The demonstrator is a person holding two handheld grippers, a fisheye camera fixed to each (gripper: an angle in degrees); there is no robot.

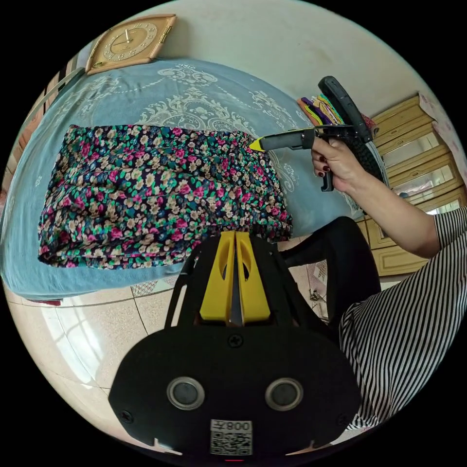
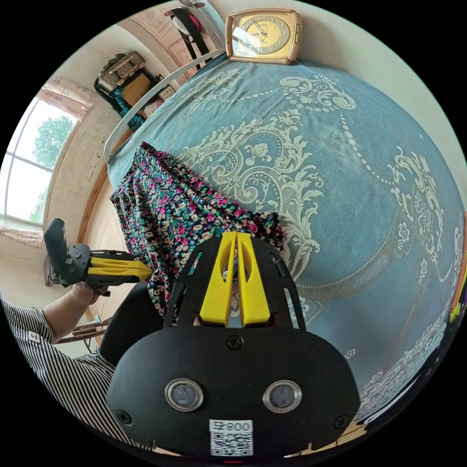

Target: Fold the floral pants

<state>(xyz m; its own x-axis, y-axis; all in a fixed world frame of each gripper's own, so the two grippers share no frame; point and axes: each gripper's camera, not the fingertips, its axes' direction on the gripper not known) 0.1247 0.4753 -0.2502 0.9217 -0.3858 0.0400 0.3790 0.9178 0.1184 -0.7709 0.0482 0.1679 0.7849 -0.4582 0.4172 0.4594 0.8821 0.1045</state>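
Your left gripper (image 1: 235,234) has its yellow jaws pressed together, tips just at the near edge of the floral pants (image 1: 155,194). I can't tell whether any fabric is caught between them; from the right gripper view the same tool (image 2: 138,270) looks closed with its tip beside the pants' hem, not clearly gripping.

Your right gripper (image 2: 235,235) is also closed, jaws together, tips over the corner of the pants (image 2: 180,214). In the left gripper view its tip (image 1: 257,144) sits at the far right corner of the garment; contact or pinch is not readable there. Your hand (image 1: 338,163) wraps its grip.

The pants lie folded into a rough rectangle, wrinkled, on the blue patterned bedspread (image 1: 146,92), at the near side of the bed (image 2: 369,204), one edge close to the bed's edge over the tiled floor (image 1: 87,331).

A clock (image 1: 130,43) in a tan frame leans against the wall at the far end of the bed. A wooden cabinet (image 1: 418,151) stands to the right. A window (image 2: 26,165) shows in the right gripper view. Your striped sleeve (image 1: 452,233) and dark trouser leg (image 1: 345,262) are near the bed edge.
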